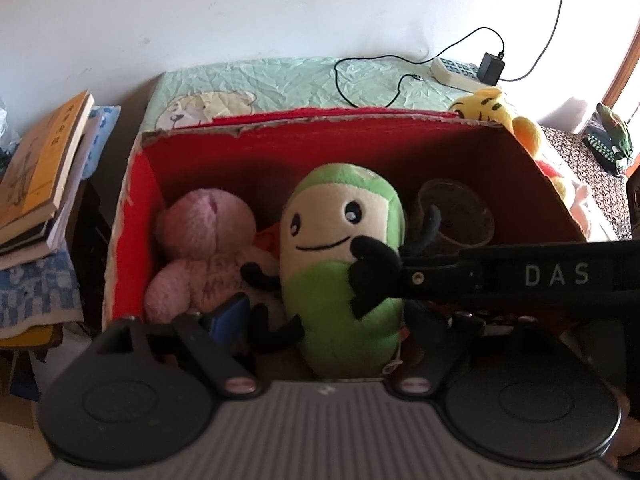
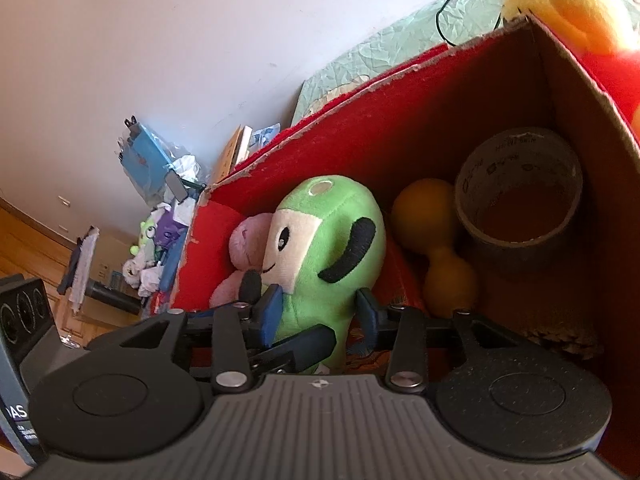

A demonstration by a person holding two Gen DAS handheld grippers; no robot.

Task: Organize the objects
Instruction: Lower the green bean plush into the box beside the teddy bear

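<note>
A white wall (image 1: 280, 8) stood behind the red box (image 1: 320, 144) on the bed. I held the green plush (image 2: 320, 248) upright in the box with my right gripper (image 2: 316, 312), its pads pressed on the body, presumably to seat it beside the pink plush (image 1: 200, 248) at its left. My left gripper (image 1: 320, 320) stood wide, gripping nothing. Counted inside: two plush toys, one tape roll (image 2: 520, 200), one yellow dumbbell-shaped toy (image 2: 436, 240) (a third, yellow plush (image 1: 504, 116) sat outside, far right).
</note>
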